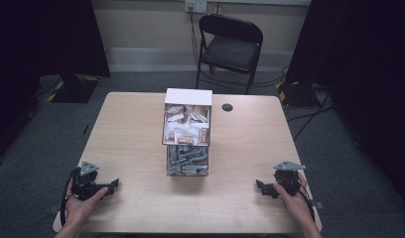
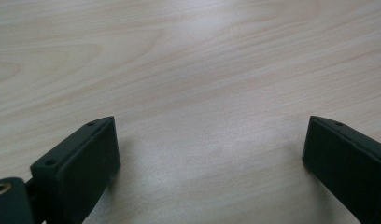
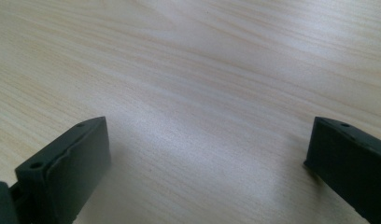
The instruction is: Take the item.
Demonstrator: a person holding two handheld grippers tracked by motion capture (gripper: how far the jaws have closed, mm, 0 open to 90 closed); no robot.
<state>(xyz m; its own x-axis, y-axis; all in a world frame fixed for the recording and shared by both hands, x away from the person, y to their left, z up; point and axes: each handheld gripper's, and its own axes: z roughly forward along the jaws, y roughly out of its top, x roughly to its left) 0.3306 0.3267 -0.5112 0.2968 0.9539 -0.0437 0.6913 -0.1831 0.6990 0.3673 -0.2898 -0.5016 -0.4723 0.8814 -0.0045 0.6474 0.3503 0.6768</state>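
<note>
A clear two-tier box stands in the middle of the wooden table; its upper tier holds white packets, its lower tier grey ones. My left gripper rests near the front left corner, held by a hand, jaws pointing toward the centre. My right gripper rests near the front right corner in the other hand. In the left gripper view my left gripper has its jaws wide apart over bare wood. The right gripper view shows my right gripper equally open, with nothing between the jaws.
A small dark round object lies on the table behind the box to the right. A black folding chair stands beyond the far edge. Cables run along the floor at right.
</note>
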